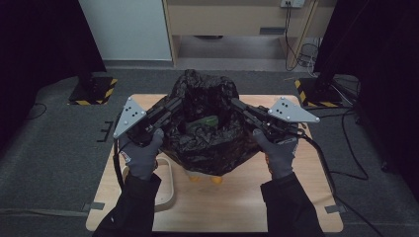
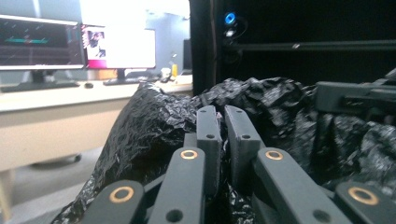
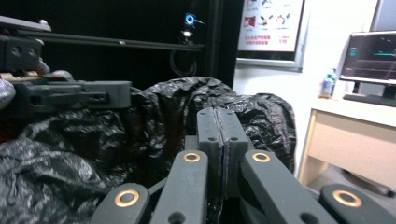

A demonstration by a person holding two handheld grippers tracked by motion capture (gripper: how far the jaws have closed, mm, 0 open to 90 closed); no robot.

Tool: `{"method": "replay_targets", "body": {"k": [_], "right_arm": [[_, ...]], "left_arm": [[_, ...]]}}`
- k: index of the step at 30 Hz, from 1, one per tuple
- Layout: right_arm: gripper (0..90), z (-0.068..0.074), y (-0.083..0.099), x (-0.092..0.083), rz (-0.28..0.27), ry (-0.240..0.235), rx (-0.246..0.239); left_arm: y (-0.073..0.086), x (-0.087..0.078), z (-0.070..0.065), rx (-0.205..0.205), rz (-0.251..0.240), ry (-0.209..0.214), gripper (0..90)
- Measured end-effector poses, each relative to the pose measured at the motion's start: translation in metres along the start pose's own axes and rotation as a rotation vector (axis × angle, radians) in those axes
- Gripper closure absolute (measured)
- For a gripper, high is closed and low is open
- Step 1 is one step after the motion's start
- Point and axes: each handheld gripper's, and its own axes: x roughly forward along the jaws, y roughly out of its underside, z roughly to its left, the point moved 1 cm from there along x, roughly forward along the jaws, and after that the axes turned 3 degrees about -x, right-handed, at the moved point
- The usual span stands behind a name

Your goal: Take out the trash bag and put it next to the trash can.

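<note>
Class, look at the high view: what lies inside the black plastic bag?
Inside the black plastic bag, something green shows through the opening. What it is, and anything deeper, is covered by crumpled plastic.
</note>
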Motion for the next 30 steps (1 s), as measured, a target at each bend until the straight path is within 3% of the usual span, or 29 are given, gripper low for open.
{"method": "replay_targets", "body": {"k": [9,19,25,30], "right_arm": [[90.0,0.009,-0.009,0.004,-0.038,-0.076,-0.015],[90.0,0.018,-0.017,0.007,-0.06,-0.156,-0.017],[90.0,0.017,-0.018,0.006,-0.064,-0.164,-0.01],[90.0,0.017,-0.018,0.008,-0.07,-0.165,0.0]], "left_arm": [[-0.004,0.006,-0.017,-0.004,-0.067,0.073,84.4],[-0.004,0.021,-0.039,-0.01,-0.074,0.175,84.3],[0.0,0.028,-0.043,-0.014,-0.057,0.224,83.1],[0.004,0.032,-0.044,-0.015,-0.04,0.261,76.8]]}}
